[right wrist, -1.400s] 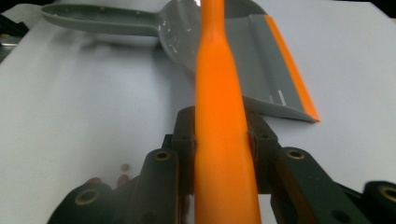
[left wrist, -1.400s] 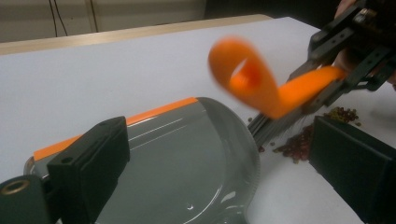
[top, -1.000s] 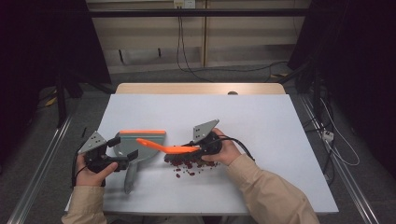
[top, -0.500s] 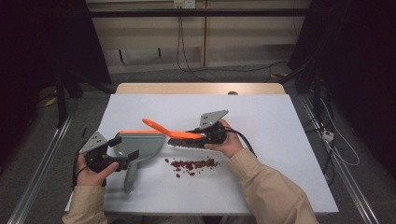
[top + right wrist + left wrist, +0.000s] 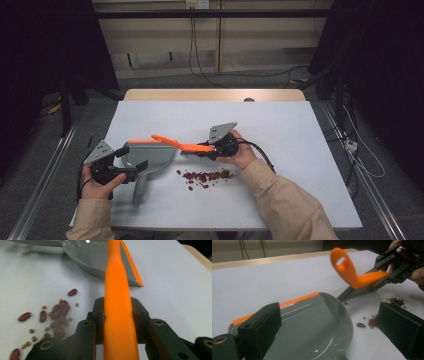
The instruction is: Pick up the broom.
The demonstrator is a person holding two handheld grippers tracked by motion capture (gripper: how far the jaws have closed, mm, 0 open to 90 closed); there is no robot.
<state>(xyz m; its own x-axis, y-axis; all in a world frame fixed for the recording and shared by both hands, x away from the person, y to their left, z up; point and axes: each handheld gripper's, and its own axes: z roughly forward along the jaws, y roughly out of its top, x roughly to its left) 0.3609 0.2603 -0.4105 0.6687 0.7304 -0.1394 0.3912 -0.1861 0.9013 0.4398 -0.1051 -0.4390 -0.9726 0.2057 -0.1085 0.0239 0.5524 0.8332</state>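
A grey dustpan (image 5: 155, 152) with an orange front lip lies on the white table (image 5: 300, 130), its handle pointing toward the person. My left gripper (image 5: 132, 159) is open, its jaws either side of the pan's rear; in the left gripper view (image 5: 329, 327) the right-hand jaw stands clear of the dustpan (image 5: 312, 322). My right gripper (image 5: 202, 148) is shut on the orange handle of a small brush (image 5: 175, 142), which reaches over the pan's lip. The brush (image 5: 117, 290) runs up between the jaws. Red beans (image 5: 205, 176) lie heaped just in front of that hand.
A few beans (image 5: 367, 322) lie scattered beside the pan's right side, with small green ones among the beans (image 5: 55, 315). A black cable (image 5: 260, 150) trails from the right gripper. Bare table stretches behind and to the right; a wooden strip (image 5: 215, 95) edges its far side.
The right gripper has carried the brush back from over the beans, away from the person, leaving the pile uncovered. The left gripper and the dustpan have stayed put.
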